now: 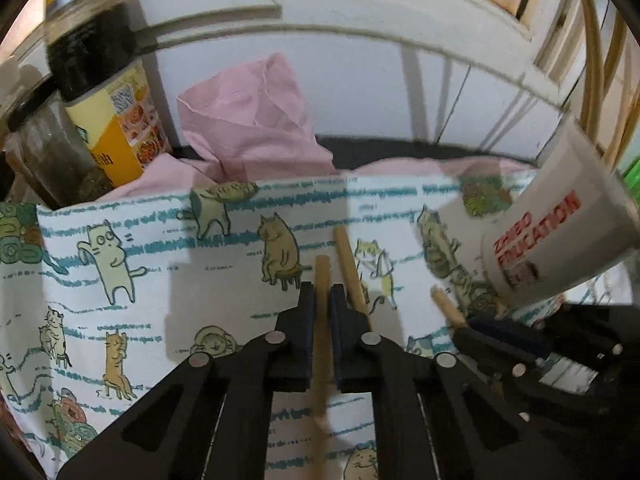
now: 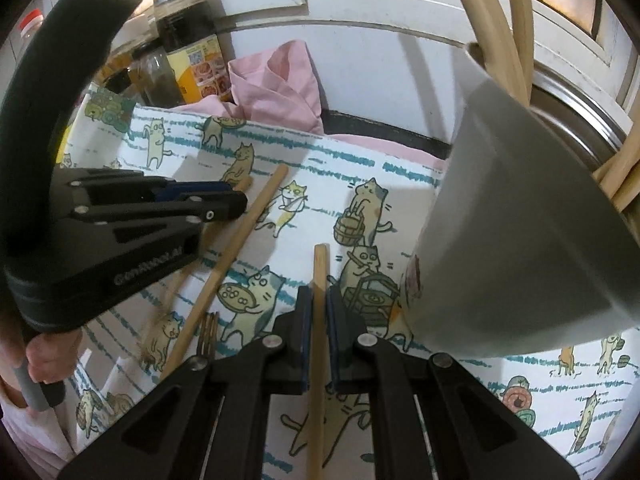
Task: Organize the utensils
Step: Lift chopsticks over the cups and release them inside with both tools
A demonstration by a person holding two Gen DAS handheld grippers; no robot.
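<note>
White cloth (image 1: pixel 160 300) with teal stripes and cartoon cats; pink fabric (image 1: pixel 248 120); red-lettered white cup (image 1: pixel 560 220).

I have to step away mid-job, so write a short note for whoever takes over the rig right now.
Left tongs: shut on a wooden handle.
Right tongs: shut on another wooden handle.
On the cat cloth: a loose fork lies between the two tongs.
White cup: stands at the right with long wooden utensils already in it.
Done: some utensils in the cup.
Left: likely drop both held pieces into the cup, then the fork.
</note>
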